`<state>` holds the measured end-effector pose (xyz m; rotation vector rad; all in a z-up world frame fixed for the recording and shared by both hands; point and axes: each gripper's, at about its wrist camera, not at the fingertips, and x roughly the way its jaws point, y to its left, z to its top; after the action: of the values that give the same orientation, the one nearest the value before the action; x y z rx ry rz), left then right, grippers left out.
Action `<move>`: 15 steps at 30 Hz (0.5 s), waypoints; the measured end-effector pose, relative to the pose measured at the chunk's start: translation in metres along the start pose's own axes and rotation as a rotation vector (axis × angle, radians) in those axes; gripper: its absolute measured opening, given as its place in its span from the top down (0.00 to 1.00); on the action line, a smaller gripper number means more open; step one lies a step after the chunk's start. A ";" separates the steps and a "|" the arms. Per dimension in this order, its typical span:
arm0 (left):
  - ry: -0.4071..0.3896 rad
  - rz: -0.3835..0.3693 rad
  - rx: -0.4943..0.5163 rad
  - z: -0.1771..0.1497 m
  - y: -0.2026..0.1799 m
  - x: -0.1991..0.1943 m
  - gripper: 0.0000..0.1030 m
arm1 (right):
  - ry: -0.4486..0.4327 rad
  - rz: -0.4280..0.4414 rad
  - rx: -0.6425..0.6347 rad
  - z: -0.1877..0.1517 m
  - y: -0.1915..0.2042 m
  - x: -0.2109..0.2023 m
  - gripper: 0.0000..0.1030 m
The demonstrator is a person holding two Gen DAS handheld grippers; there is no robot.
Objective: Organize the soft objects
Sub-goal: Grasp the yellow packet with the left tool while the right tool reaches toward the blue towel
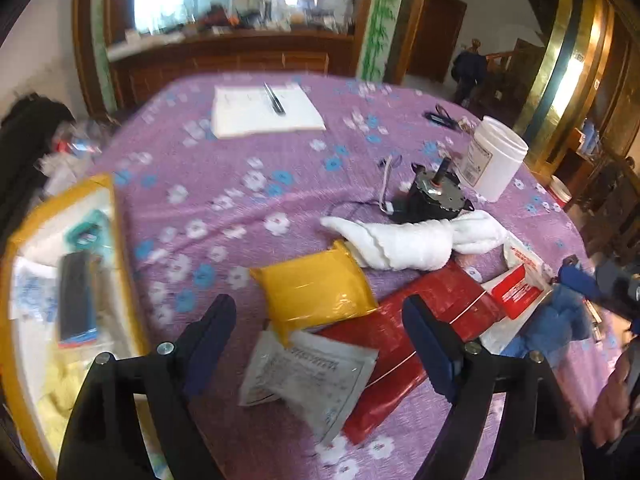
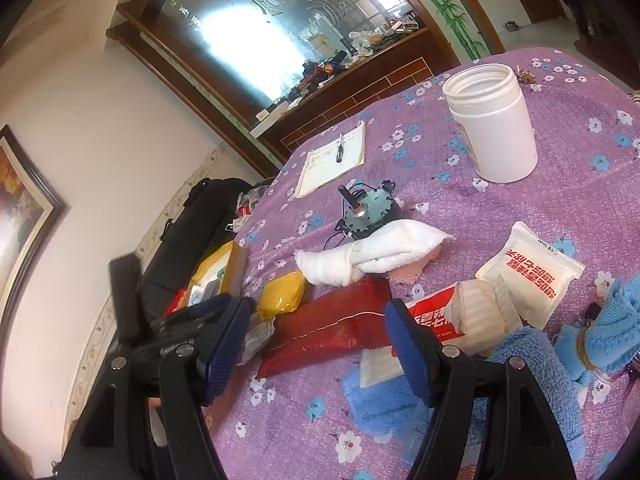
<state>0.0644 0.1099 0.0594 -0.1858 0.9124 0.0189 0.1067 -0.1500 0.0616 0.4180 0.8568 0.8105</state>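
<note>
While both tongs, left (image 1: 320, 344) and right (image 2: 316, 344), are hovering spread and empty, red pouch (image 1: 420, 320) is lying at 12 o'clock, reachable.

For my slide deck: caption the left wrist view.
Open left gripper hovers over yellow packet, red pouch and white towel on a purple floral tablecloth.

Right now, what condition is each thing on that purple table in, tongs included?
Left tongs: open, holding nothing.
Right tongs: open, holding nothing.
White jar: upright, lid off.
White towel: rolled, lying against the motor.
Motor: shaft pointing up.
Yellow packet: sealed, lying flat.
Red pouch: lying flat.
Notepad: flat, with a pen on it.
</note>
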 end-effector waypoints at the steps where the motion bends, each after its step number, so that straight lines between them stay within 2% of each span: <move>1: 0.025 -0.009 -0.018 0.003 0.001 0.007 0.18 | 0.000 0.002 0.001 0.000 0.000 0.000 0.27; 2: 0.049 -0.009 -0.031 0.006 0.002 0.014 0.18 | -0.003 0.004 0.000 0.000 0.000 -0.001 0.27; 5: 0.097 0.070 -0.046 0.011 -0.001 0.040 0.18 | -0.028 -0.008 -0.002 0.001 -0.001 -0.007 0.27; 8: 0.119 0.072 -0.080 0.012 0.000 0.062 0.21 | -0.037 -0.008 0.015 0.003 -0.005 -0.009 0.26; 9: 0.107 0.072 -0.092 0.011 0.002 0.064 0.32 | -0.035 -0.005 0.021 0.003 -0.006 -0.009 0.25; 10: 0.083 0.073 -0.099 0.010 0.002 0.065 0.37 | -0.030 -0.001 0.028 0.003 -0.008 -0.008 0.25; 15: -0.010 0.068 -0.106 -0.004 0.000 0.046 0.43 | -0.010 -0.008 0.028 0.003 -0.009 -0.003 0.25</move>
<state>0.0897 0.1063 0.0206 -0.2530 0.9080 0.1314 0.1116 -0.1579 0.0595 0.4430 0.8606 0.7890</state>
